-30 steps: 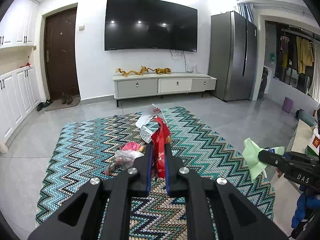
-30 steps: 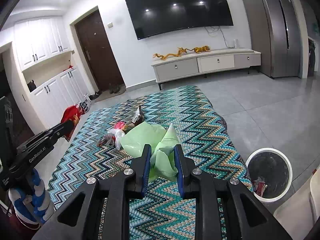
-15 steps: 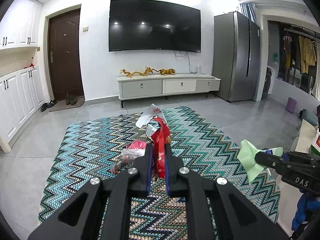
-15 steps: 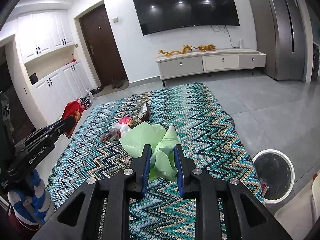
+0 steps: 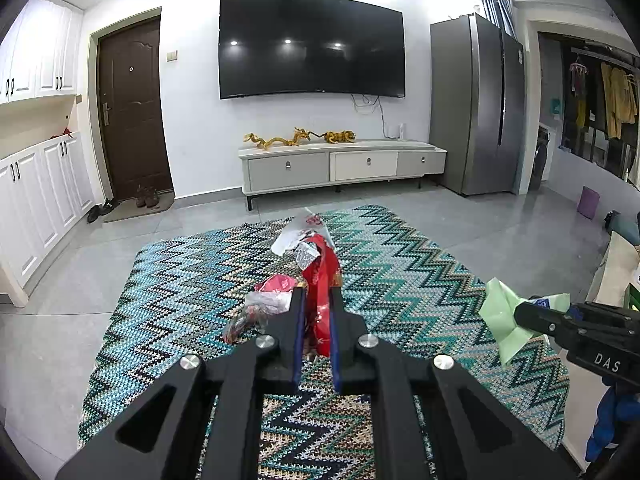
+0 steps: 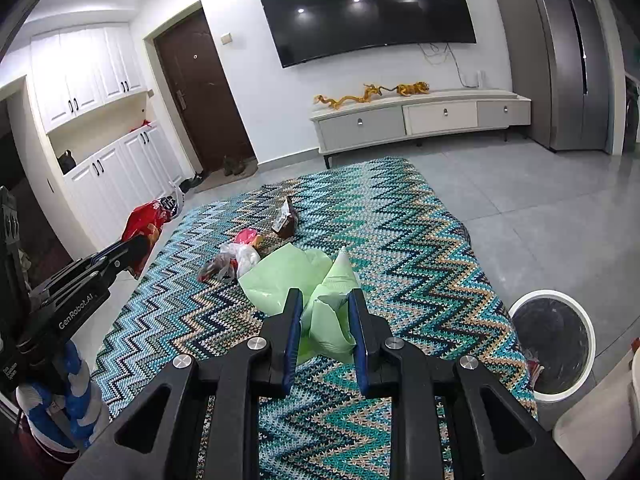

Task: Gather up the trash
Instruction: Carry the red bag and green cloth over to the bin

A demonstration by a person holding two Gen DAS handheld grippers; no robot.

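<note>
My left gripper [image 5: 317,294] is shut on a crumpled red wrapper [image 5: 320,276] that stands up between its pads above the zigzag rug [image 5: 420,264]. In the right wrist view the same left gripper [image 6: 136,246] hangs at the left with the red wrapper [image 6: 142,222] in it. My right gripper [image 6: 324,296] is shut on a light green plastic bag [image 6: 276,276], also seen at the right of the left wrist view as the green bag [image 5: 500,320]. On the rug [image 6: 400,216] lie a clear bag with a pink wrapper [image 6: 236,256] and a brown snack packet [image 6: 286,222].
A white round bin [image 6: 584,320] with a dark liner stands on the grey tiles at the rug's right edge. White cupboards [image 6: 120,160] line the left wall. A low TV cabinet [image 5: 340,164] and a tall fridge [image 5: 476,104] stand at the far wall.
Both grippers keep their hold. The views have drifted only slightly, and the litter on the rug lies where it was.
</note>
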